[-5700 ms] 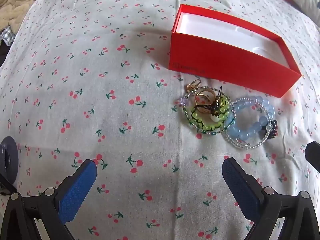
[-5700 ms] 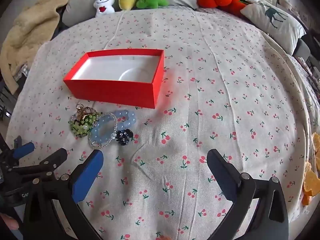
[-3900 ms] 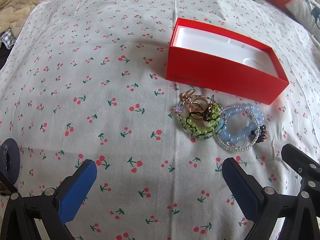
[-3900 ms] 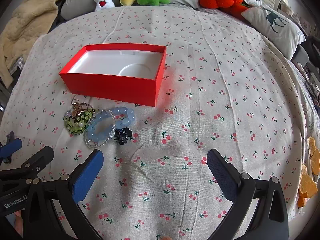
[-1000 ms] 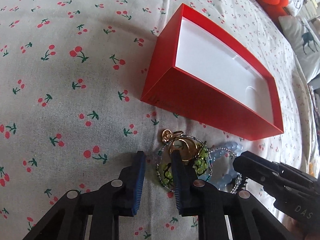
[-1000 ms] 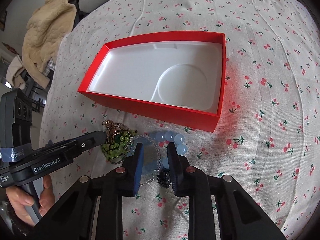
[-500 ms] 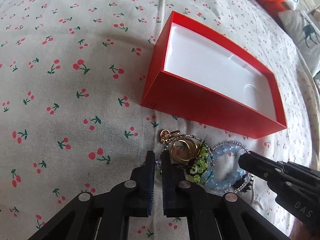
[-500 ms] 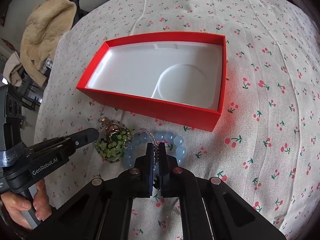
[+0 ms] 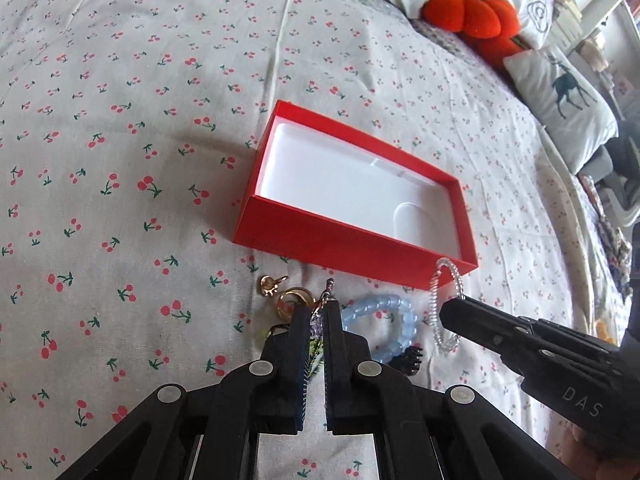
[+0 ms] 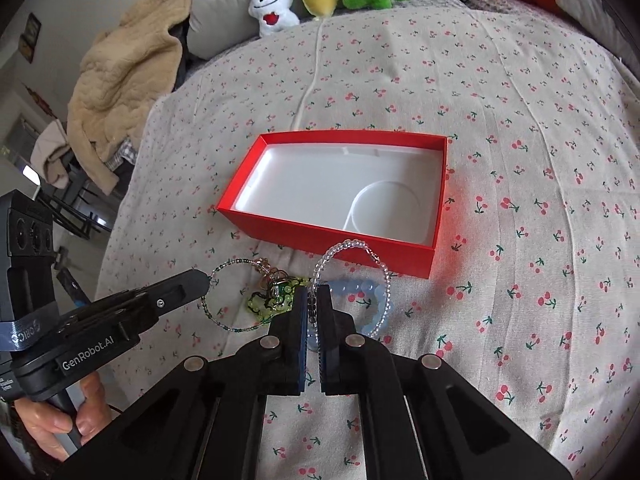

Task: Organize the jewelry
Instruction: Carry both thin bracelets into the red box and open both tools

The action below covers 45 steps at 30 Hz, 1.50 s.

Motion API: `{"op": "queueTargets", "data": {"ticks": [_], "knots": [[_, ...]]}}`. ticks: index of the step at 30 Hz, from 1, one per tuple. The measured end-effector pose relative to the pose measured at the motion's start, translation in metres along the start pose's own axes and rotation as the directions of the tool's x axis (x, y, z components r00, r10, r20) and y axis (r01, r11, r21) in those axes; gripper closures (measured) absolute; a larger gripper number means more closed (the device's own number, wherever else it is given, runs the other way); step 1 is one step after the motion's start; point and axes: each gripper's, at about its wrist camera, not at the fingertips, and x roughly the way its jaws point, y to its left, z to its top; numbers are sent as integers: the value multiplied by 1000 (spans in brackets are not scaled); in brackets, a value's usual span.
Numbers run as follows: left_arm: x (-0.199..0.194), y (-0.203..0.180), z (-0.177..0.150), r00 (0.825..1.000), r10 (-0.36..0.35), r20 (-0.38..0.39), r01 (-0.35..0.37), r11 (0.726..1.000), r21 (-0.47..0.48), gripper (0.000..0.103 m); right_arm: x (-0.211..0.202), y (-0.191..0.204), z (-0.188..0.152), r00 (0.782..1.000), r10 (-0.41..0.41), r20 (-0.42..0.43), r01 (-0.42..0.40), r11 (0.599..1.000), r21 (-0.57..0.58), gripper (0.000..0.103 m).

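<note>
- Your right hand-held gripper [image 10: 313, 308] is now pinched narrow on the clear bead bracelet [image 10: 352, 246], which has come up off the bed [image 10: 520, 80]; half a second ago its jaws were only just closing over the pile.
- Your left hand-held gripper [image 9: 316, 316] has likewise closed to a narrow gap and holds the thin seed-bead ring [image 10: 228, 300]; in the right wrist view that ring hangs from its tip, with the gold charms [image 10: 272, 276] at its far edge.
- Whether the green bead bracelet [image 10: 276, 300] is lifted with it or lies under it, you cannot tell.
- The blue bead bracelet [image 9: 380, 312] lies on the bed just ahead of and between both tips, and the black clip [image 9: 410, 358] sits beside it, close to your left jaws.
- The red box [image 9: 352, 240] stands ahead of both grippers, past the pile, its white tray bare.
- What this means: the tangle is likely coming apart, so each piece can go into the box separately. Judge the strands slippery and prone to snag as you carry them forward.
</note>
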Motion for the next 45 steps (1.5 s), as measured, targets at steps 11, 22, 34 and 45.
{"op": "queueTargets", "data": {"ticks": [11,22,34,45], "knots": [[-27,-25,23,990,-75,116,72,997,30,103,-24,6,15,995,16,99,-21,999,45,99],[6,-20,60,977,-128,172,130,991,-5,103,-18,0,54,982,-63,180,43,993,112,99],[50,5,67,990,56,131,-50,998,-48,102,25,-17,77,984,-106,146,82,983,163,99],[50,1,65,978,148,146,-148,989,-10,102,35,-45,65,972,-222,72,209,966,154,97]]}}
